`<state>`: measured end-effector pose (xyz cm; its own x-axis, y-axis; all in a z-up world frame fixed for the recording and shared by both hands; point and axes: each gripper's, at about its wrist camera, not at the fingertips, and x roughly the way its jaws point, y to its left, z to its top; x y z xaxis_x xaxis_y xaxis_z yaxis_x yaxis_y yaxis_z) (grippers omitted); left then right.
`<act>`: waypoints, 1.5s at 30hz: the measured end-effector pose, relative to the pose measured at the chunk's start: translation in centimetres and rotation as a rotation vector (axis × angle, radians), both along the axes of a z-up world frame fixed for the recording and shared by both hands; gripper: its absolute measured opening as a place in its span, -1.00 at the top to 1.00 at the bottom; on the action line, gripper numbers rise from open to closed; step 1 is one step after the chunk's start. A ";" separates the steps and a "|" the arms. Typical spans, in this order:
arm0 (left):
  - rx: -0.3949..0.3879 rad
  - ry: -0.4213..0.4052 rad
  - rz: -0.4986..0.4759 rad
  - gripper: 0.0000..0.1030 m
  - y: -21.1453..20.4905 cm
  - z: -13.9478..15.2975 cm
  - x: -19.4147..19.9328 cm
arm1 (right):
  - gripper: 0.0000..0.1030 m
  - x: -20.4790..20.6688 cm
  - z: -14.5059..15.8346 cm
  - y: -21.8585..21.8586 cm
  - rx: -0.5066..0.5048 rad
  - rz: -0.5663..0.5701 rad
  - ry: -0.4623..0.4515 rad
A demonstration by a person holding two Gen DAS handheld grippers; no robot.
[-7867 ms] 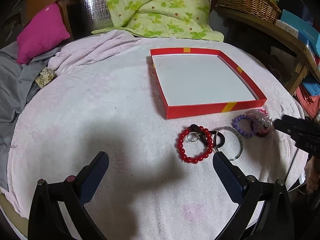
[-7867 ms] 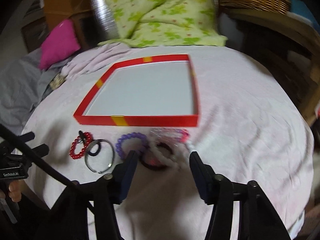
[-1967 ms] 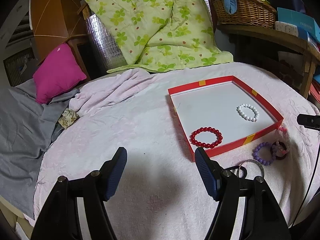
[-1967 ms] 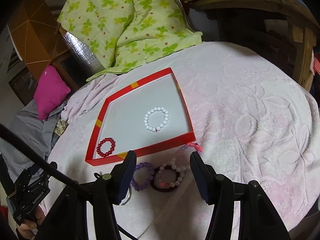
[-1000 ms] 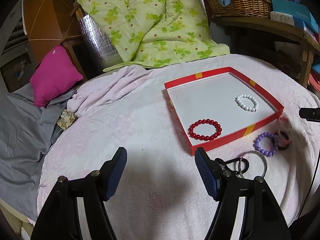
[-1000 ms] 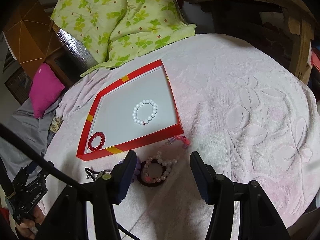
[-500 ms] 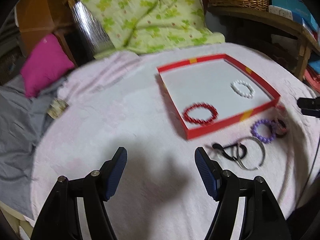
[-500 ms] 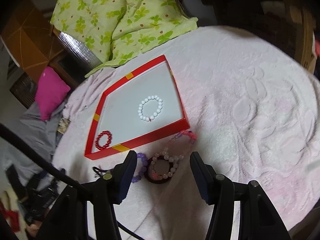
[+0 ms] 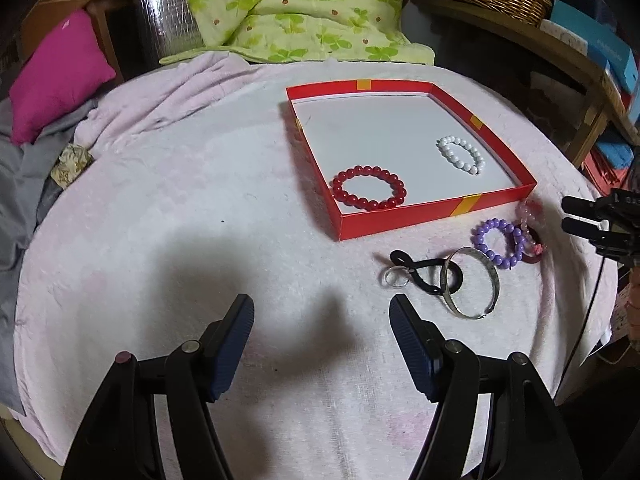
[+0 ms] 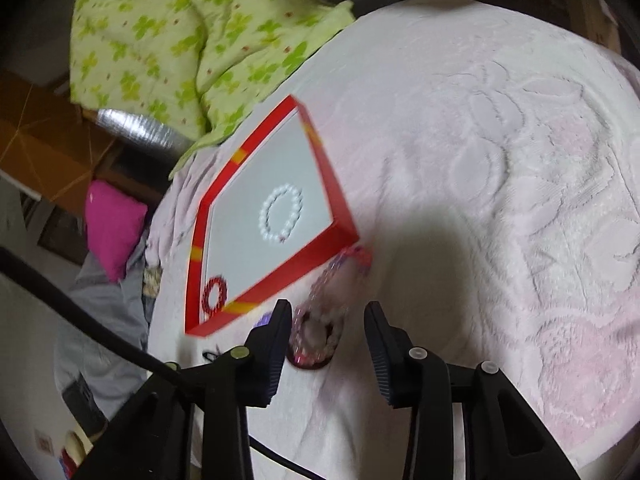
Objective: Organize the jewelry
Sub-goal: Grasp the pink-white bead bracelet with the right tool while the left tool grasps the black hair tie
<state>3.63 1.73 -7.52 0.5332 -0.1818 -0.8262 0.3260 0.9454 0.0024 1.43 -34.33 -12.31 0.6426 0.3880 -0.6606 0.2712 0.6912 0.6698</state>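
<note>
The right gripper [image 10: 326,330] is closing around the pink bracelet [image 10: 320,336], not yet pinching; tangled beads could drag along. The left gripper [image 9: 320,344] hangs open, empty.

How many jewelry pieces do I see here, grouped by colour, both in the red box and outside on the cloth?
Red: 1, bracelet
White: 1, bracelet
Purple: 1, bracelet
Pink: 1, beaded bracelet
Silver: 2, bangle, ring
Black: 1, band
Total: 7
</note>
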 end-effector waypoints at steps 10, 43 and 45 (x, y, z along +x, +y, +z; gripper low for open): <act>-0.017 0.017 -0.046 -0.38 -1.5 -0.2 -0.3 | 0.68 3.2 -2.7 -0.4 -0.023 -0.044 0.069; -0.248 0.082 -0.097 0.57 -3.5 -2.2 3.3 | 0.84 -0.6 1.1 -1.3 0.072 -0.035 -0.181; -0.274 0.065 -0.095 0.57 -2.8 -1.5 3.0 | 0.84 -0.7 1.2 -1.4 0.099 -0.041 -0.199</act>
<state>6.66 -1.10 -9.06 0.4503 -0.4494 -0.7715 0.4045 0.8730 -0.2725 0.70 -35.75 -11.06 0.7730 0.4160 -0.4790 0.1532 0.6103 0.7772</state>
